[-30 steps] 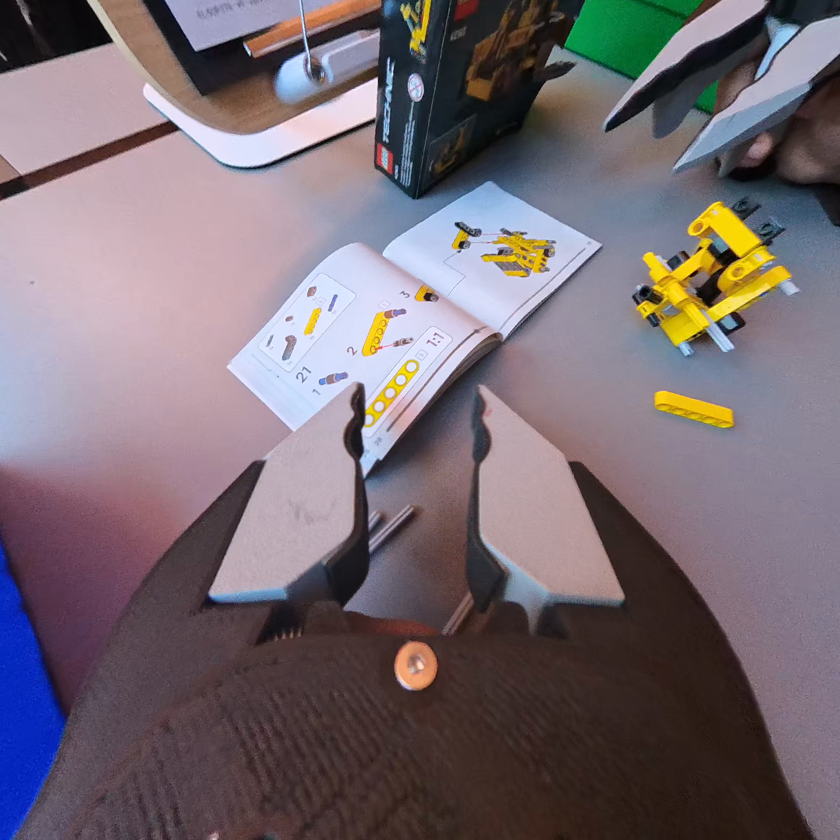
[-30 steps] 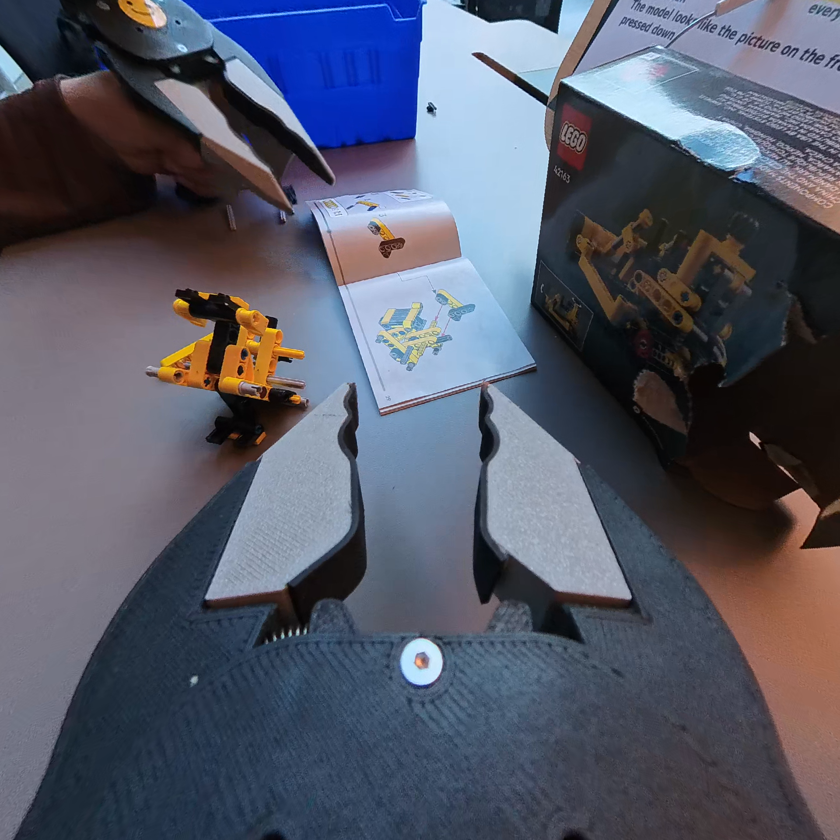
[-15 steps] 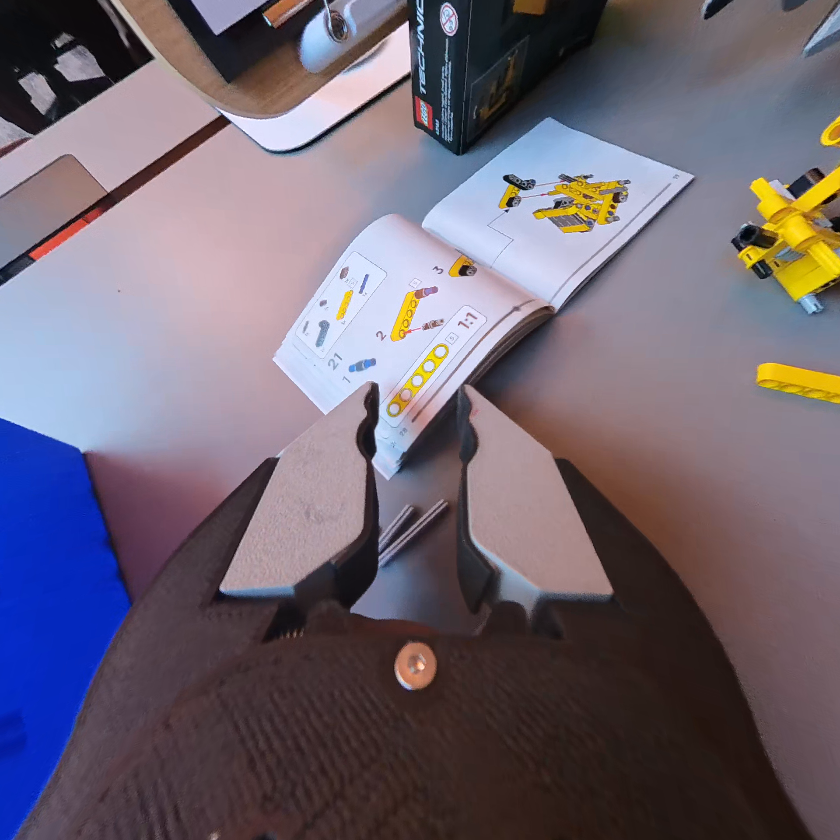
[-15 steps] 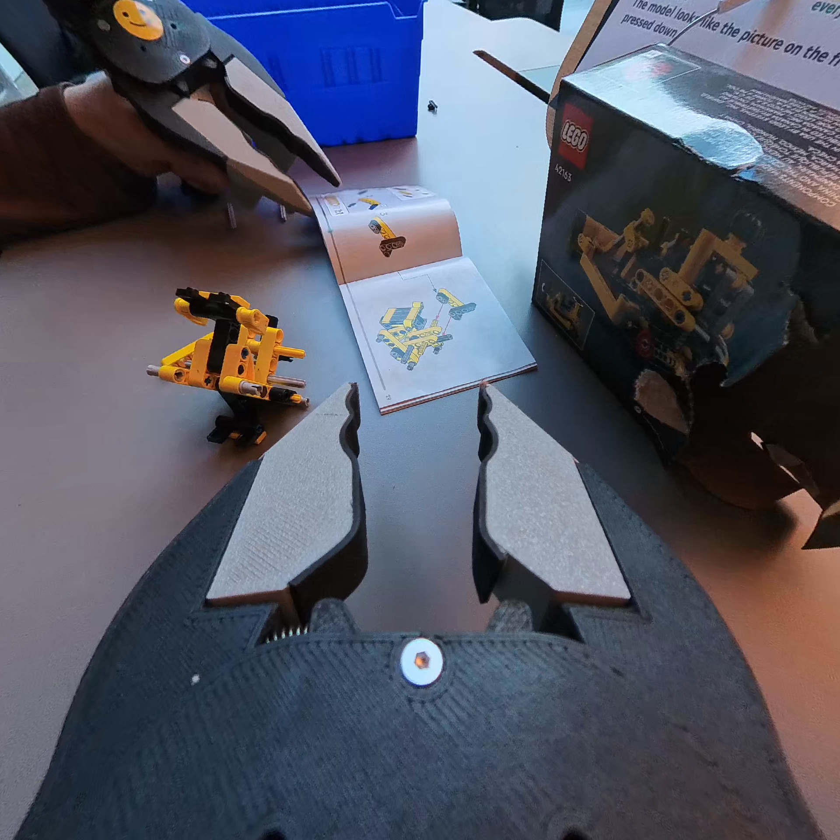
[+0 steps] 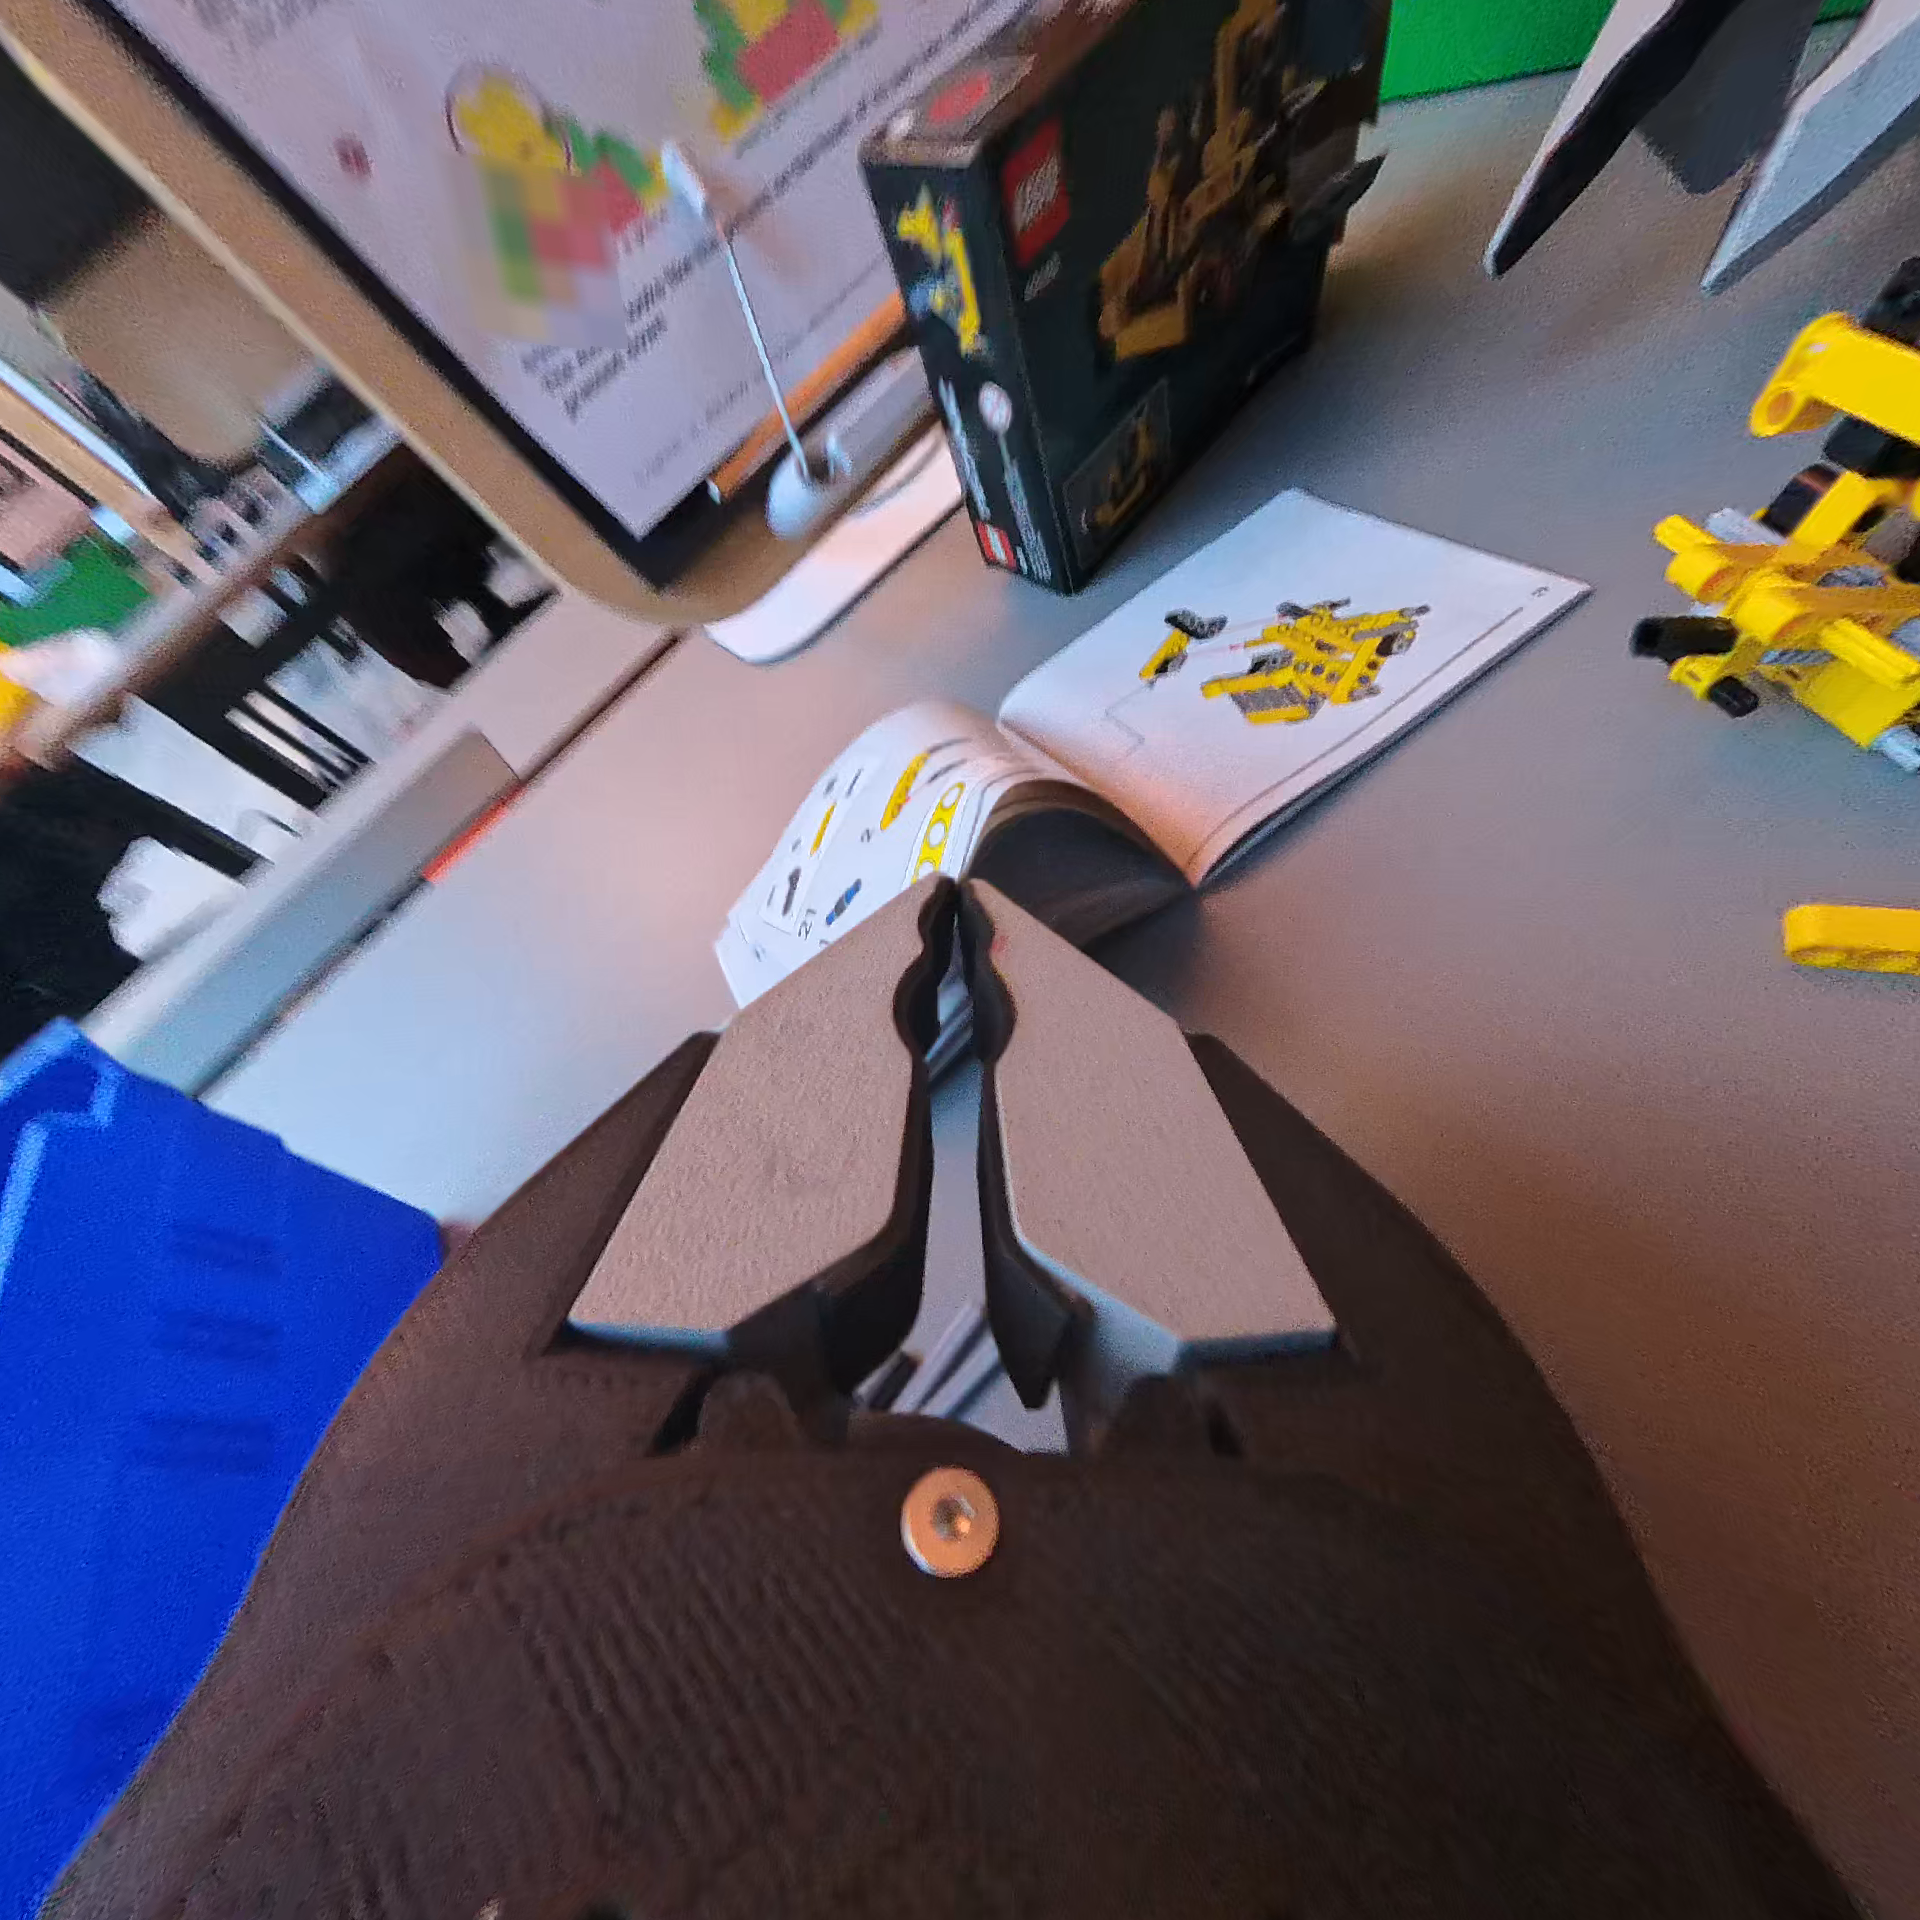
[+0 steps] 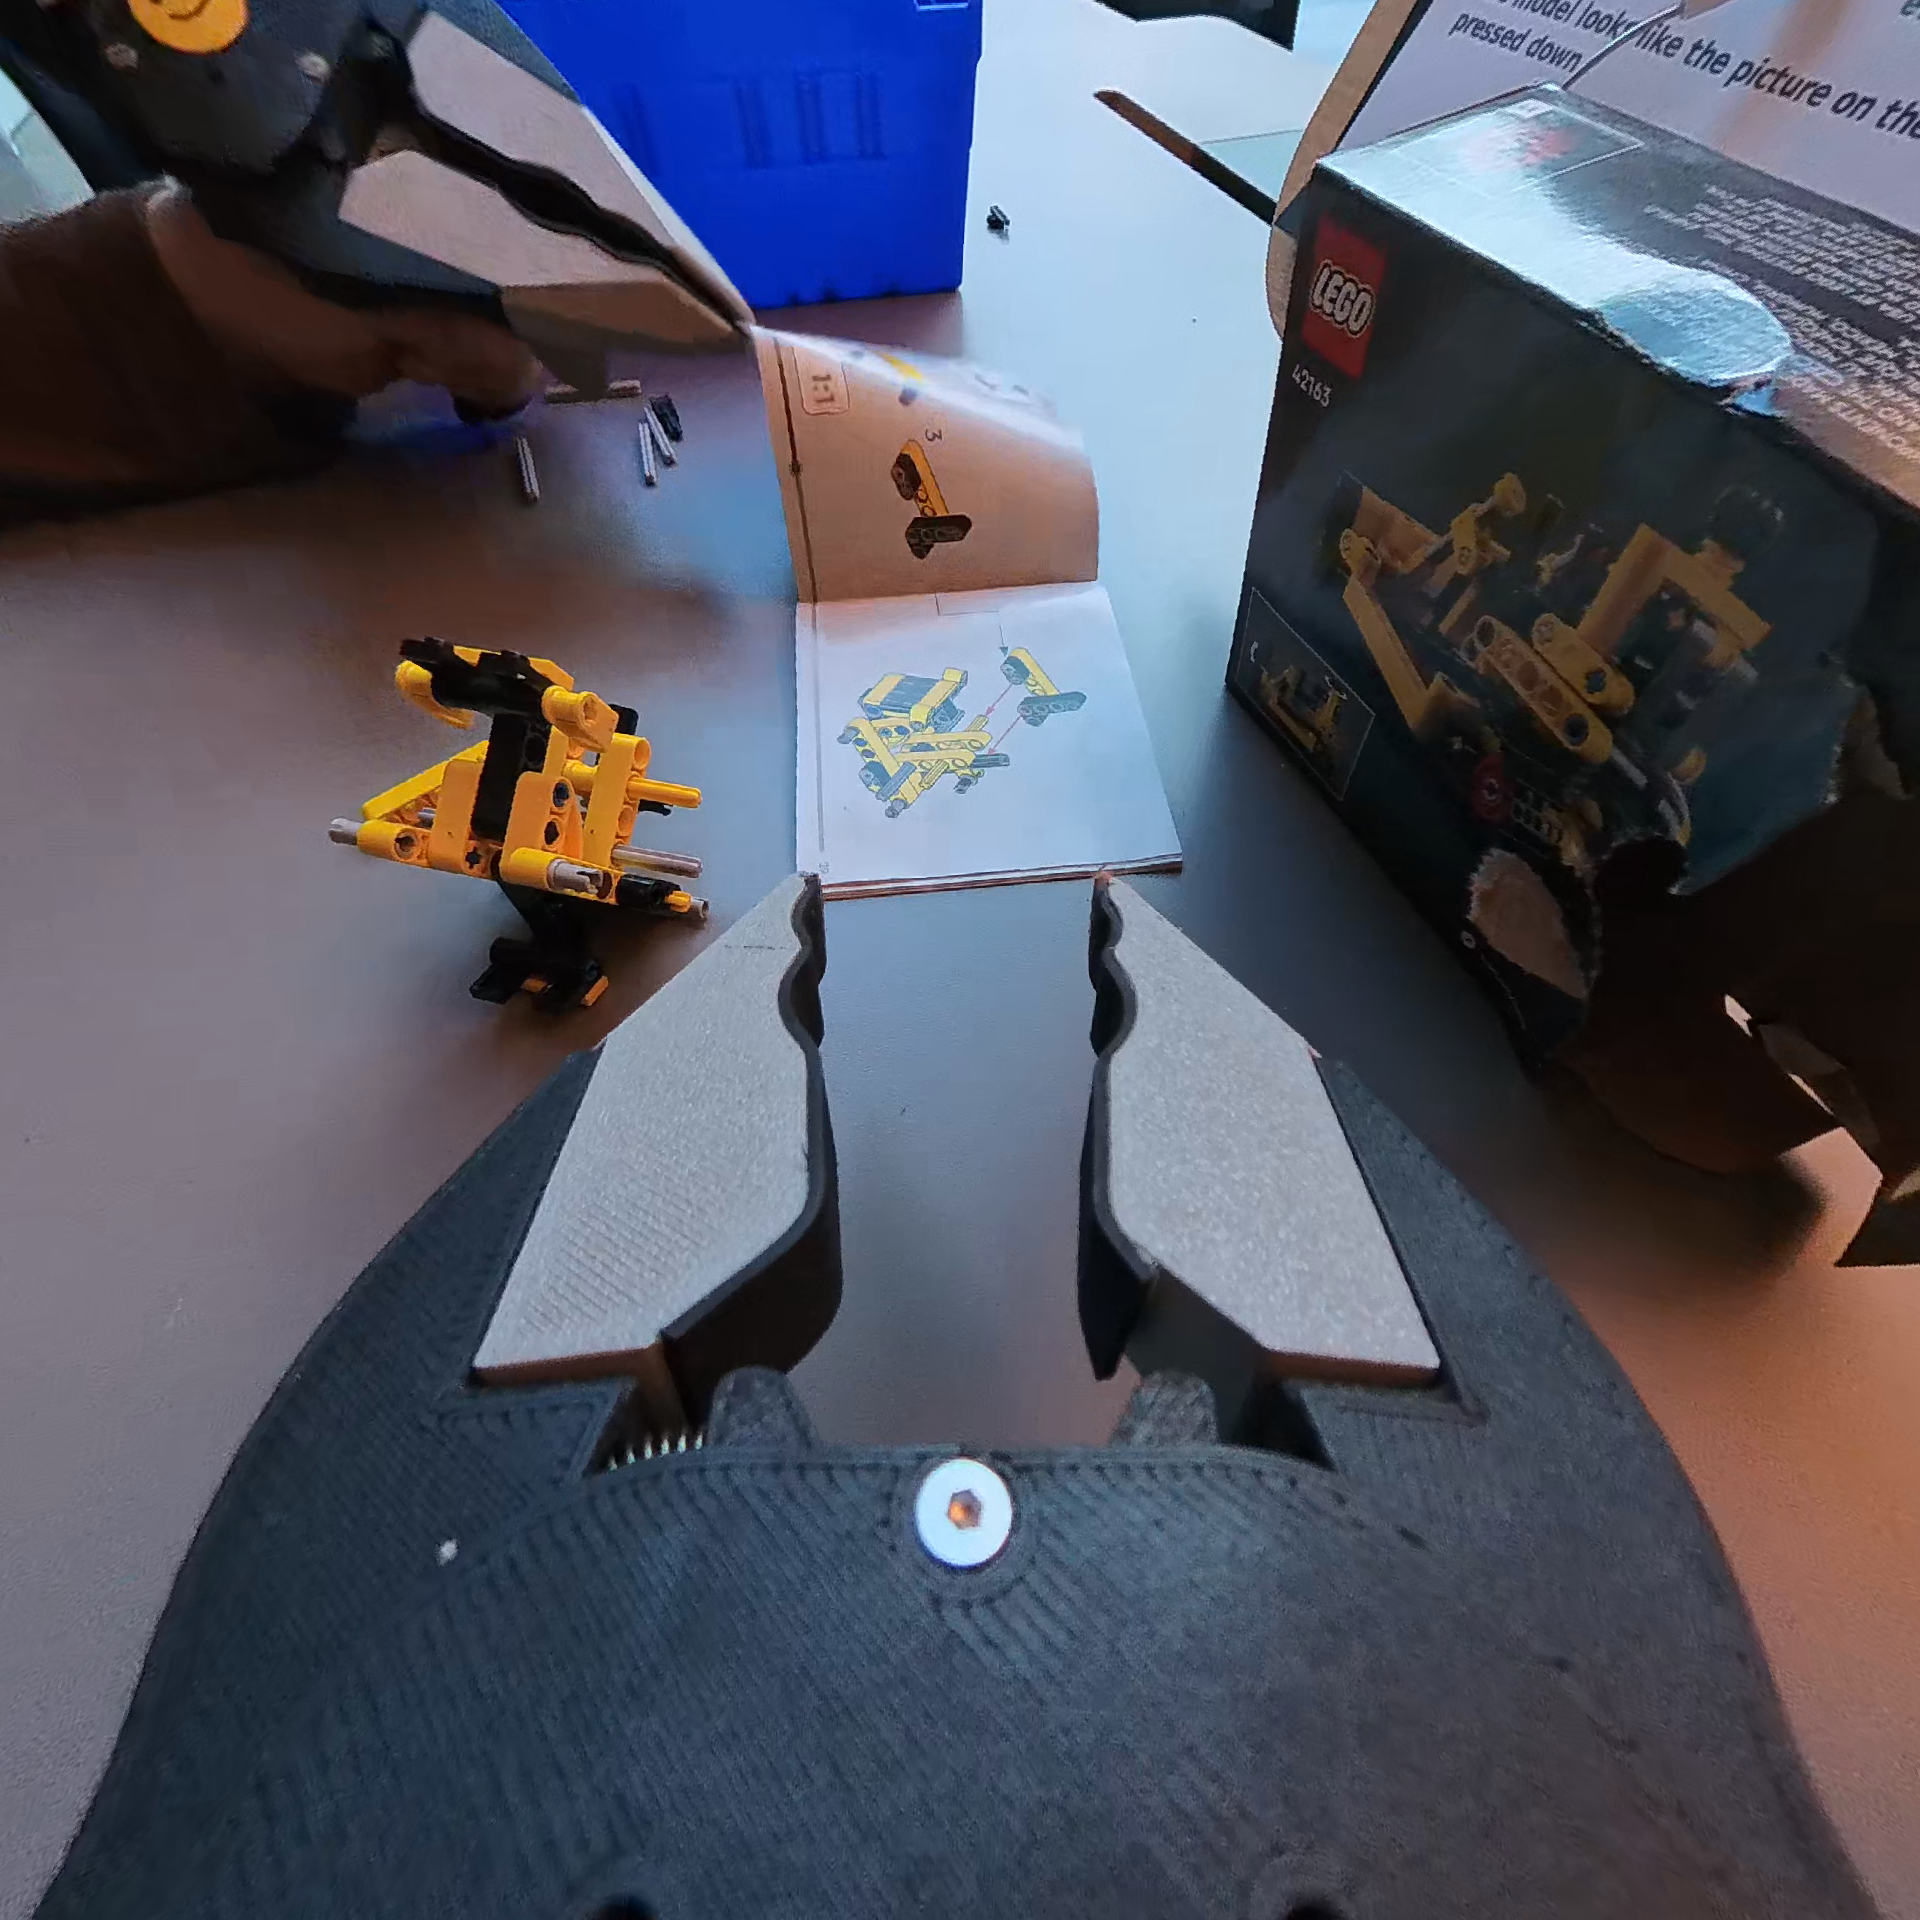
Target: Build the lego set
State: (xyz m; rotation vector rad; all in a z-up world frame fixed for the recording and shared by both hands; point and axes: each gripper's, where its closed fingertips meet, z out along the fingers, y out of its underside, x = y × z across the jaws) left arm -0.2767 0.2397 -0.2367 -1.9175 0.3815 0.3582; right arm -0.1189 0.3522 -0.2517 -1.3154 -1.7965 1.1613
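1. leftmost, in the right wrist view, the left gripper (image 6: 743, 330) reaches in from the upper left, tilted down toward the table, its tips pressed together on the corner of a page of the instruction booklet (image 6: 977, 727); that page stands lifted and curled, so it looks like a page turn to reach the next build step.
2. below it, loose dark axles (image 6: 652, 442) lie on the table (image 6: 208, 1039) near the person's sleeve (image 6: 125, 343), probably staged as spare parts.
3. next, the half-built yellow-and-black model (image 6: 530, 790) stands well clear of both grippers, beside the booklet so it can be checked against the drawings.
4. centre, the right gripper (image 6: 956, 904) hovers low over bare table just short of the booklet's near edge, pointing forward, its fingers apart and empty, seemingly waiting.
5. right, the set's box (image 6: 1558, 644) stands upright with a torn corner.
6. separately, the left wrist view shows a single yellow beam (image 5: 1849, 938) lying flat near the model.
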